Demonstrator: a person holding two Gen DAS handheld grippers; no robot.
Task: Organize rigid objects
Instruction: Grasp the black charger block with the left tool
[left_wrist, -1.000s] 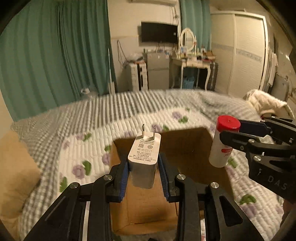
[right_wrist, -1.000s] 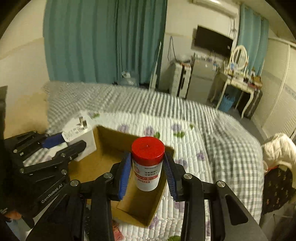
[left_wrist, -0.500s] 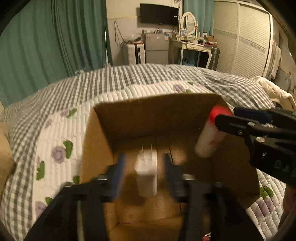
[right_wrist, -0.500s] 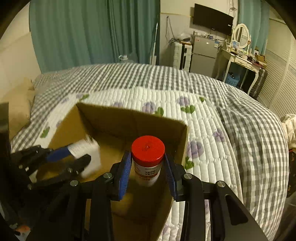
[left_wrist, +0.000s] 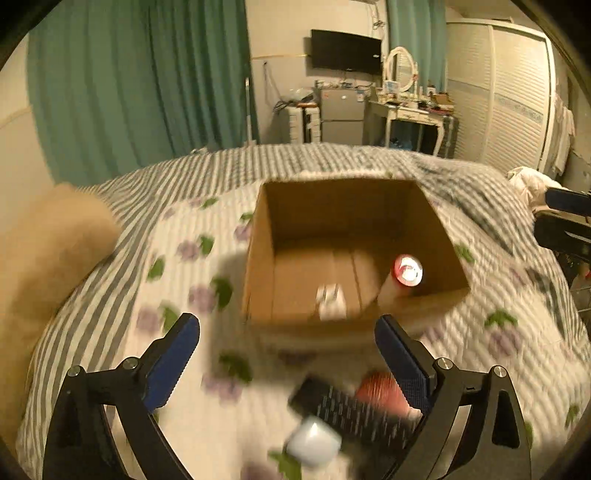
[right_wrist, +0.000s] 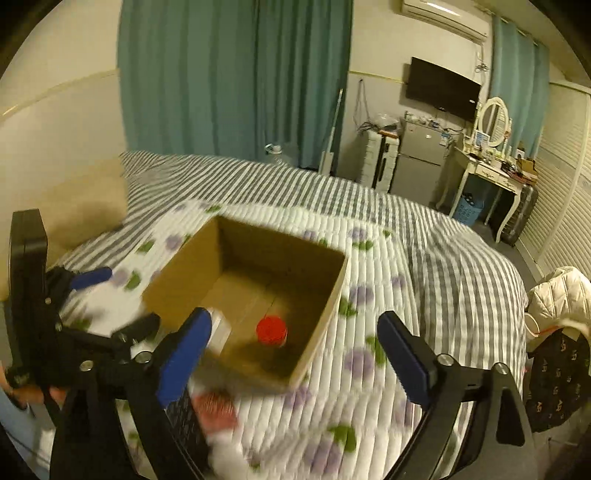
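Backing both grippers off the cardboard box (left_wrist: 354, 254) looks like the step in hand, so best done cleanly and without clipping the near rim. Left gripper (left_wrist: 288, 350): jaws opening, spread wide, nothing between them. Right gripper (right_wrist: 291, 349): jaws likewise opening, nothing pinched. Inside the box, white charger (left_wrist: 331, 304) lying on the floor near the front wall; red-capped bottle (left_wrist: 404, 275) standing upright in the front right corner, close to the wall. Apart from each other, neither touched by a finger.

Judged from the pictures: drop-off done, next pick to come. On the quilt (left_wrist: 192, 417) just in front of the box, a dark remote (left_wrist: 347, 410), a small white case (left_wrist: 313, 443) and something red (left_wrist: 380, 391), all blurred. To do it well: keep jaws wide, clear the box edge before dropping lower, pick one item per gripper, approach the remote across its narrow side. Watch the soft quilt, since a hard press may sink the item. Avoid nudging the box, lest the bottle tip.
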